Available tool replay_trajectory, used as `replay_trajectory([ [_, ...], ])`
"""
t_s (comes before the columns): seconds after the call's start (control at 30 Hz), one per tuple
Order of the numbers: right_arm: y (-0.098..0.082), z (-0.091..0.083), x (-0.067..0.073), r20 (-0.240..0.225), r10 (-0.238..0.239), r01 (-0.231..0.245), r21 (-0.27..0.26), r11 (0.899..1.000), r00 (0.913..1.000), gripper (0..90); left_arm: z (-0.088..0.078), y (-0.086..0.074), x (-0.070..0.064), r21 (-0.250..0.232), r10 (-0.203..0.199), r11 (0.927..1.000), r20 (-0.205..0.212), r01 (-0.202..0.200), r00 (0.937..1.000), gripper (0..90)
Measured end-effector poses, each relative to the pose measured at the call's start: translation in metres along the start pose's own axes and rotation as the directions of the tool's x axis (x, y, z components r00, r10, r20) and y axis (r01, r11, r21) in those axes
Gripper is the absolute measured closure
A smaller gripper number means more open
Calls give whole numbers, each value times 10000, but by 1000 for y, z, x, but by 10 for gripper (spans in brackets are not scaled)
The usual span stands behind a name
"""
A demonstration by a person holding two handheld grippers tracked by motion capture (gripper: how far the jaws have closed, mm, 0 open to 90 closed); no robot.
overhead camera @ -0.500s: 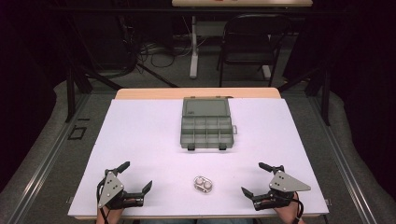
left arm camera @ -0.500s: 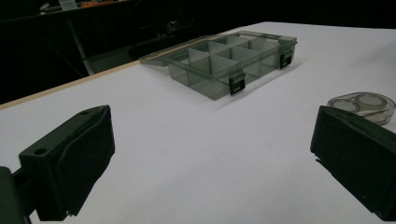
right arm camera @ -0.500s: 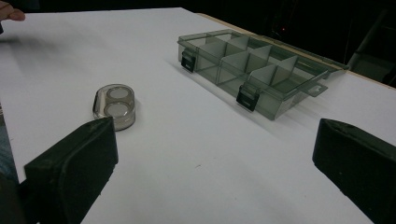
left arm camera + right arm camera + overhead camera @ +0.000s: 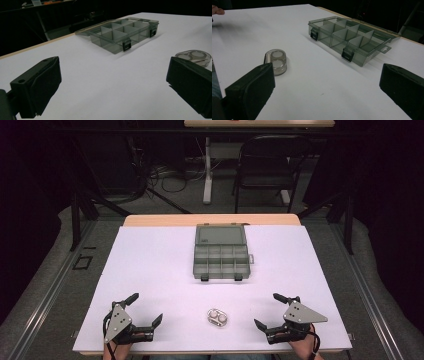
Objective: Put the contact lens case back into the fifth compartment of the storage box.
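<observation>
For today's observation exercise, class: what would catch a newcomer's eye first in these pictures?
First, the open grey translucent plastic compartment box at the middle of the white table, its lid laid back. Next, the small clear oval plastic case near the front edge, lying between the left hand-held gripper and the right hand-held gripper, both with jaws apart and empty.

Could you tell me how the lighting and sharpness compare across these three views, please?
High view: white table brightly lit, surroundings dark, fairly sharp. Left gripper view: near jaws soft, organiser box clearer, faint shadow beside it. Right gripper view: jaws blurred, small clear case reasonably sharp.
</observation>
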State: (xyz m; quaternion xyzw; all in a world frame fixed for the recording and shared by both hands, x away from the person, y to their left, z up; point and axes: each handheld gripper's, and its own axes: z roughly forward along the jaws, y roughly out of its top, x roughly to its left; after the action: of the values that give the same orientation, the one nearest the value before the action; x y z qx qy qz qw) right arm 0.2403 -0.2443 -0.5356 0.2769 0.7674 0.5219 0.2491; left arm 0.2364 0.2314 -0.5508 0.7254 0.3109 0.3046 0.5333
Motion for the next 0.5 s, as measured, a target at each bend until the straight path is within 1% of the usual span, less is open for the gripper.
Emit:
replay_trajectory([
  [0.4, 9, 11, 7, -128, 245, -245, 67, 9997, 9996, 0, 0, 0, 1, -15, -7, 10000, 36, 7, 10000, 0],
  [0.43, 10, 15, 9, -204, 307, -305, 64, 9995, 9993, 0, 0, 0, 0, 7, 19, 10000, 60, -19, 10000, 0],
  [0.47, 10, 15, 9, -204, 307, -305, 64, 9995, 9993, 0, 0, 0, 0, 7, 19, 10000, 60, -19, 10000, 0],
  [0.5, 11, 18, 12, -268, 360, -356, 162, 9992, 9990, 0, 0, 0, 0, -14, 50, 10000, 67, -50, 10000, 0],
])
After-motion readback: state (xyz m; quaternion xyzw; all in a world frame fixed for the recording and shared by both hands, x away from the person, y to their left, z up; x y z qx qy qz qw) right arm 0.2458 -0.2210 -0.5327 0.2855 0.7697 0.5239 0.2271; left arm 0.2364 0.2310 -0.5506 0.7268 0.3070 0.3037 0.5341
